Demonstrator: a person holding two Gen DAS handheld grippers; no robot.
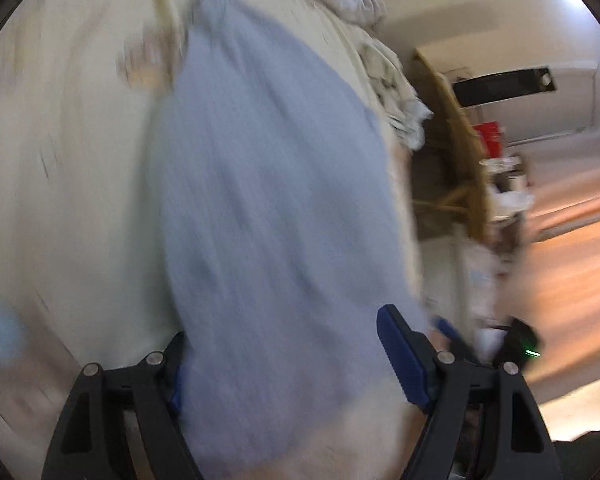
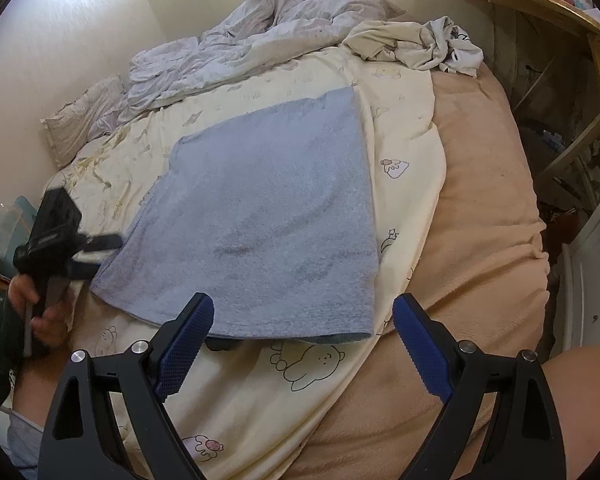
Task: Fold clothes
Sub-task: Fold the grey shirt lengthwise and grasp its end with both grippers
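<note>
left wrist view: heavily blurred. the left gripper (image 1: pixel 288 360) stands with its jaws wide, nothing pinched; the blue towel (image 1: pixel 268 208) fills the space ahead of and between the fingers, spread on the cream sheet (image 1: pixel 72 168). a wooden shelf (image 1: pixel 460 148) stands off the bed's right edge.

right wrist view: the right gripper (image 2: pixel 304 344) is wide and empty, hovering just above the towel's near edge. the blue towel lies flat, folded to a rectangle, in the middle of the cream sheet. the left gripper sits at the towel's left corner, held by a hand (image 2: pixel 40 312). a crumpled white garment (image 2: pixel 428 46) lies at the far right corner of the bed.
</note>
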